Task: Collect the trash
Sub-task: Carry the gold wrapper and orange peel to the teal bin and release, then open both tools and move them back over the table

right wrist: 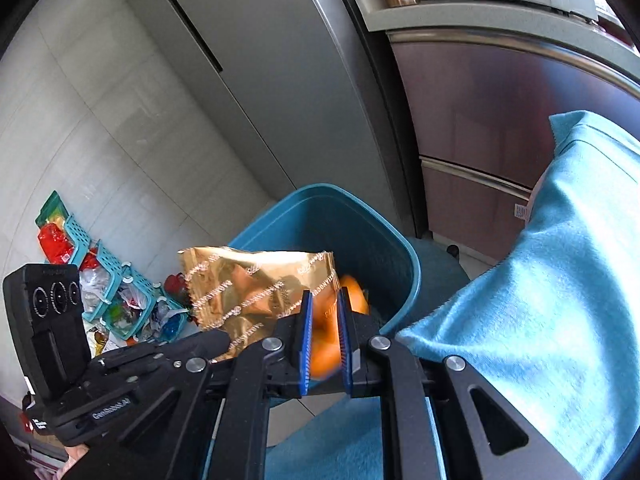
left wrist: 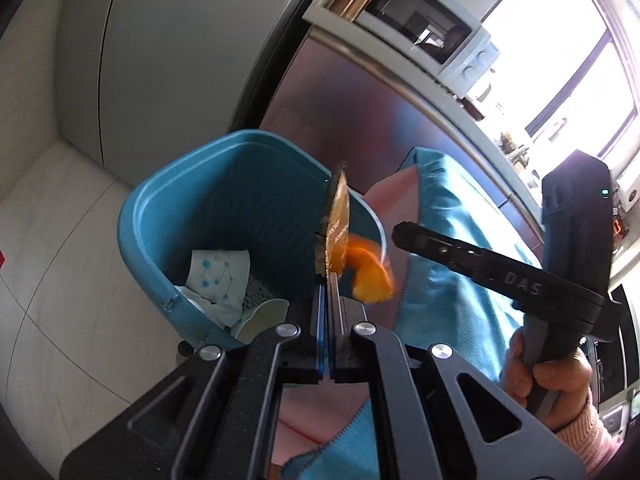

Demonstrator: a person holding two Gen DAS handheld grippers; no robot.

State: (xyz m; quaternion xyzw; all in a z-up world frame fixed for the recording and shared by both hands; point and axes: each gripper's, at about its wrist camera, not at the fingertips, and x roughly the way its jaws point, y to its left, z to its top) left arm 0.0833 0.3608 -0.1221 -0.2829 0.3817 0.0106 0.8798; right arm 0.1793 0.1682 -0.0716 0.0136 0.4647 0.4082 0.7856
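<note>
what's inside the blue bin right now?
In the bin: a white paper with a blue dot pattern, crumpled white paper and a pale disc at the bottom. The left gripper and its gold wrapper hide the right side of the floor.

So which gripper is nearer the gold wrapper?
Left. The left gripper is shut on the wrapper. The right gripper, shut on an orange peel, is close beside the wrapper, both above the bin.

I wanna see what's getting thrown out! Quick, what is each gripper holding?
Left gripper: shut on the gold wrapper.
Right gripper: shut on the orange peel.
</note>
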